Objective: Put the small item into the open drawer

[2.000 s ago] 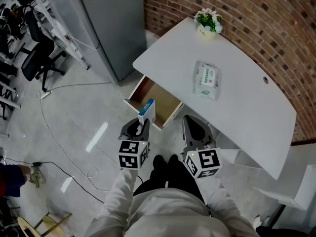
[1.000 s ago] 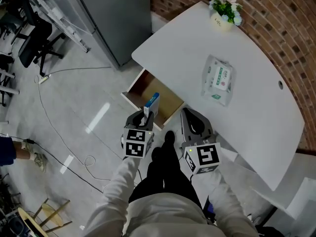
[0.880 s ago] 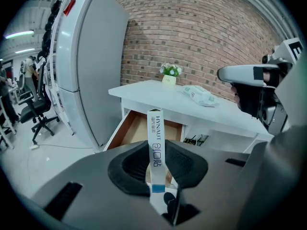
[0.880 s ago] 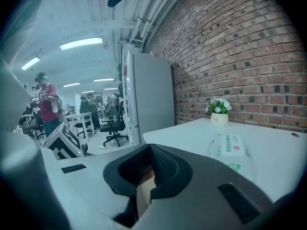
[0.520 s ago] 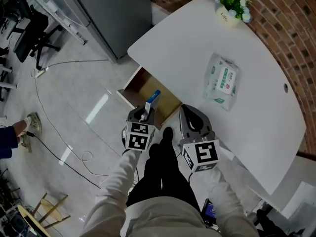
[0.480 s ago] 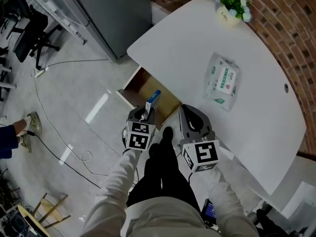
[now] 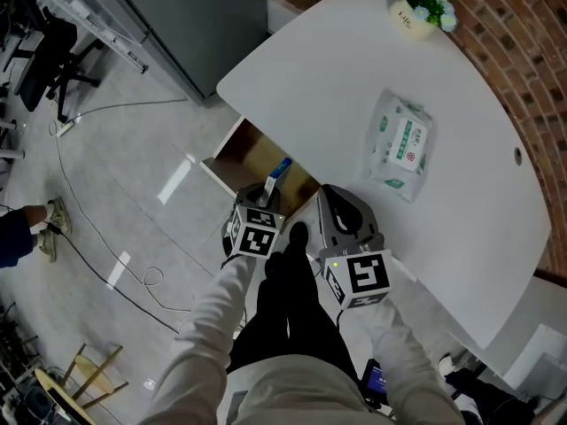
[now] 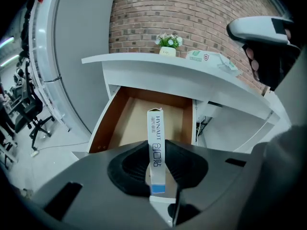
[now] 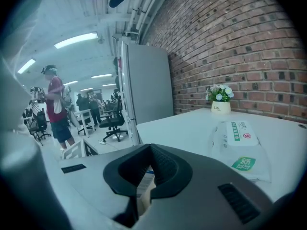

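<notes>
A white table (image 7: 319,78) stands against a brick wall, its drawer (image 7: 237,149) pulled open. The left gripper (image 7: 269,195) clamps a slim white box (image 8: 156,143) upright over the drawer. The right gripper (image 7: 340,221), jaws together, holds nothing.

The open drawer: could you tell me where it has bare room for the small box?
The drawer's floor is bare between both side walls, back to the rear panel. Only its front edge is crowded, where the left gripper holds the box.
</notes>
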`<state>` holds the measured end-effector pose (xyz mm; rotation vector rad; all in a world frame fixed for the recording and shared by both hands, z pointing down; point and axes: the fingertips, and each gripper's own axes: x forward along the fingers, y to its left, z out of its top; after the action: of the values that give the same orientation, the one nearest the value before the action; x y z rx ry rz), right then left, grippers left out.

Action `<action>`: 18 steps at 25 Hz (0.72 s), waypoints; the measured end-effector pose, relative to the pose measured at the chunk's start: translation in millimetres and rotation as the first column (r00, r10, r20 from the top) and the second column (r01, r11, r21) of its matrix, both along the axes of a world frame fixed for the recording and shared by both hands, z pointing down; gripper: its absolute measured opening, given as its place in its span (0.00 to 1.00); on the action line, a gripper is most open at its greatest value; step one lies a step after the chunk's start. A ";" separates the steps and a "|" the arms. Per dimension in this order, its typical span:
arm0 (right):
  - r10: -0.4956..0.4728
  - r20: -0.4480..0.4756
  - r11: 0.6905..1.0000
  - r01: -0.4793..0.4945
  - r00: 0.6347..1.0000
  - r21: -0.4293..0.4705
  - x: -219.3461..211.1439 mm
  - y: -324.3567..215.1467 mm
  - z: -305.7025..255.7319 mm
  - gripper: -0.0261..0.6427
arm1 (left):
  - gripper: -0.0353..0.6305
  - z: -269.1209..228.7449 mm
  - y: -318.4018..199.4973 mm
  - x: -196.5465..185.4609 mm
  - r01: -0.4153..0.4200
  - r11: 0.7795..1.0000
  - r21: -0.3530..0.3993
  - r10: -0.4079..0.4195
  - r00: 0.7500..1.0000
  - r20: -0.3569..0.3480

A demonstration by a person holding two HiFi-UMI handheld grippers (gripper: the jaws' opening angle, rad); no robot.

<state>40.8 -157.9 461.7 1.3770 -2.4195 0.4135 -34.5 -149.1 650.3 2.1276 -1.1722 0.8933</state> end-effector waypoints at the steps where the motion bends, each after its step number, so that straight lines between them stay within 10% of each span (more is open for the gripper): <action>1: 0.001 0.001 1.000 -0.001 1.000 -0.002 0.5 -0.9 1.0 0.08 | 0.20 3.8 -1.5 1.5 -0.006 1.000 -0.006 0.006 1.000 0.007; 18: 0.003 -0.013 1.000 -0.004 1.000 -0.021 6.8 -10.5 12.1 0.08 | 0.20 56.3 -19.5 22.2 -0.086 0.993 -0.082 0.096 0.988 0.123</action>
<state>47.6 -168.4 473.8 1.3710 -2.3955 0.4284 -12.3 -168.5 706.6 2.1028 -1.0899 1.1108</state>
